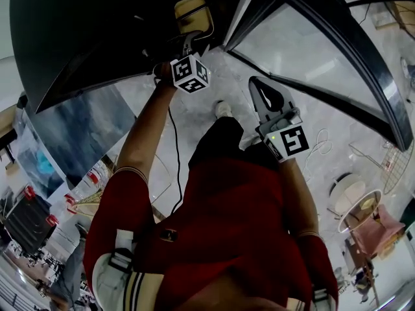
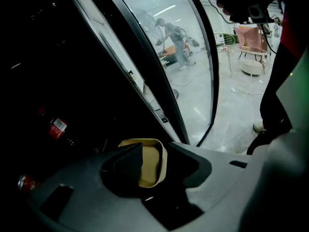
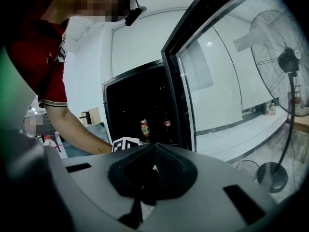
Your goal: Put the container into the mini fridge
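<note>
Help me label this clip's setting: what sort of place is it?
Likely a big indoor workshop or studio hall: pale polished floor, a glass-door mini fridge, and a large pedestal fan standing nearby.

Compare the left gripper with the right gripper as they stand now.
The left gripper has its jaws wide apart with the tan container between them; the right gripper has its jaws together, empty. The left gripper reaches into the mini fridge; the right gripper hangs outside it. Both are the same grey two-jaw tool.
</note>
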Motion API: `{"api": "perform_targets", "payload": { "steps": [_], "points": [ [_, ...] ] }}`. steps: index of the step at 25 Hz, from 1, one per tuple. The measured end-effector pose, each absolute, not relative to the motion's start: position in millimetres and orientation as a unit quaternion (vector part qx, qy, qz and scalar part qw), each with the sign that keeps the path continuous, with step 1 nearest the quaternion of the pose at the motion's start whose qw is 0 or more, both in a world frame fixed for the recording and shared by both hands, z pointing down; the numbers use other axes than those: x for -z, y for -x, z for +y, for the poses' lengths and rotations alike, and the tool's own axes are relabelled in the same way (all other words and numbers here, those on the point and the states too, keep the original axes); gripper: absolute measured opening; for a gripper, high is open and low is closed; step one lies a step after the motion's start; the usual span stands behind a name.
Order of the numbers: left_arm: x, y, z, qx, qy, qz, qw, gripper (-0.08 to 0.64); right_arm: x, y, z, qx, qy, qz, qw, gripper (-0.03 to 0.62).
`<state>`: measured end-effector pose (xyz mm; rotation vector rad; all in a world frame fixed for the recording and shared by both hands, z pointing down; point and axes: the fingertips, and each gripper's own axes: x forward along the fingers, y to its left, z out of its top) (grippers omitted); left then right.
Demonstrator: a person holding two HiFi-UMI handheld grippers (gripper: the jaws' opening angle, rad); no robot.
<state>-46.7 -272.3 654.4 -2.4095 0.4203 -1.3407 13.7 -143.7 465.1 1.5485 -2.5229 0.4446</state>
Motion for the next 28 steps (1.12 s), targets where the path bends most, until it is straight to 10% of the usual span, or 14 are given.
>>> {"api": "perform_targets", "payload": {
  "steps": [28],
  "points": [
    [-410, 49, -156, 0.184, 0.915, 0.359, 0.006, 0.124, -375, -9, -120, -0.099, -0.426, -0.899, 0.027, -0.002]
  ]
}}
